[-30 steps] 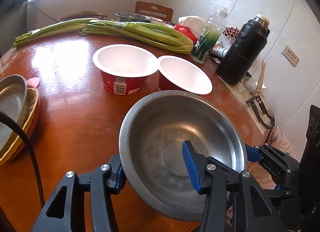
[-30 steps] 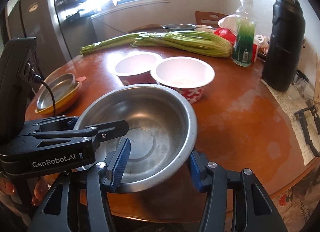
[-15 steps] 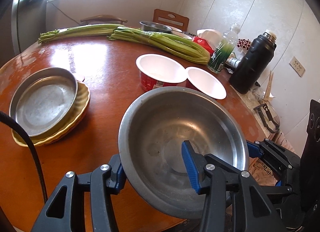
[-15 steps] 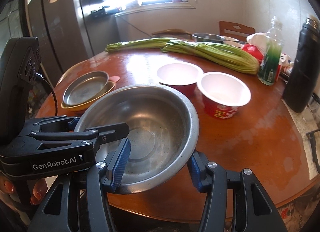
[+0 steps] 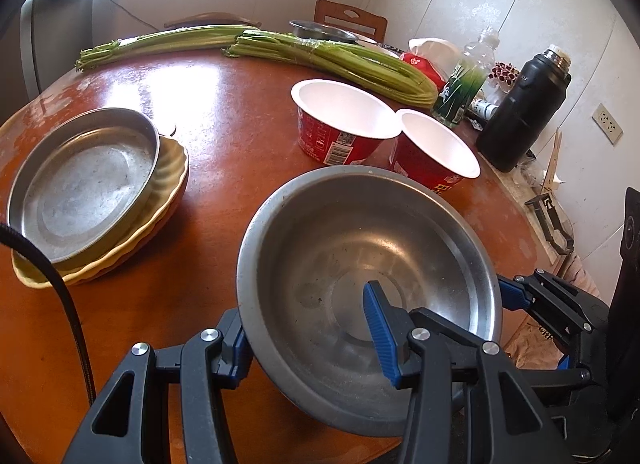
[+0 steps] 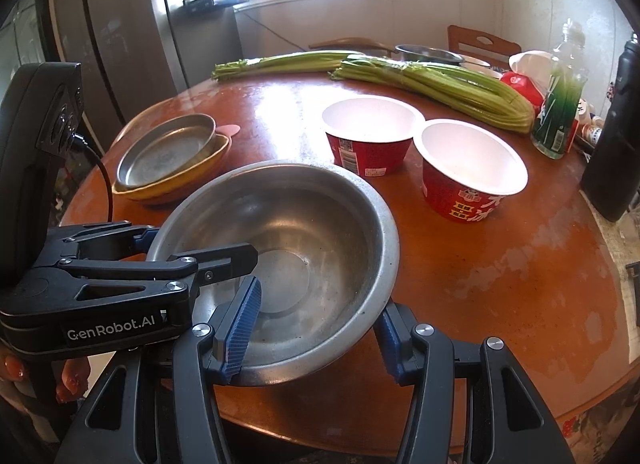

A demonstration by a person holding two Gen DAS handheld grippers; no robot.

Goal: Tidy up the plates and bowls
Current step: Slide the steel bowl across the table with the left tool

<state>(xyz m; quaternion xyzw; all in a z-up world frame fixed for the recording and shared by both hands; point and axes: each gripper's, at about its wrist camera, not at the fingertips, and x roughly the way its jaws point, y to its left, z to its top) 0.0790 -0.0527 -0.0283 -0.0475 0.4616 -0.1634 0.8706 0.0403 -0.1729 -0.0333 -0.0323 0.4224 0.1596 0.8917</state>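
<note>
A large steel bowl (image 5: 360, 248) (image 6: 288, 240) is held above the near edge of the round wooden table (image 5: 224, 111). My left gripper (image 5: 312, 328) is shut on its near rim, one finger inside and one outside. My right gripper (image 6: 316, 328) is shut on the rim on the other side. A steel plate (image 5: 84, 179) (image 6: 168, 149) sits in a yellow dish (image 5: 160, 199) (image 6: 180, 179) at the left. Two red paper bowls (image 5: 340, 119) (image 5: 436, 147) with white insides stand behind the steel bowl; they also show in the right wrist view (image 6: 372, 131) (image 6: 468, 167).
Two bundles of green stalks (image 5: 328, 55) lie across the far table. A green bottle (image 5: 464, 79), a black thermos (image 5: 524, 103), a red packet and another steel bowl (image 5: 324, 29) stand at the back right. A fridge (image 6: 120, 31) stands at the left.
Both grippers have carried the steel bowl leftward and back from the red bowls; the plate and yellow dish have come fully into view at the left.
</note>
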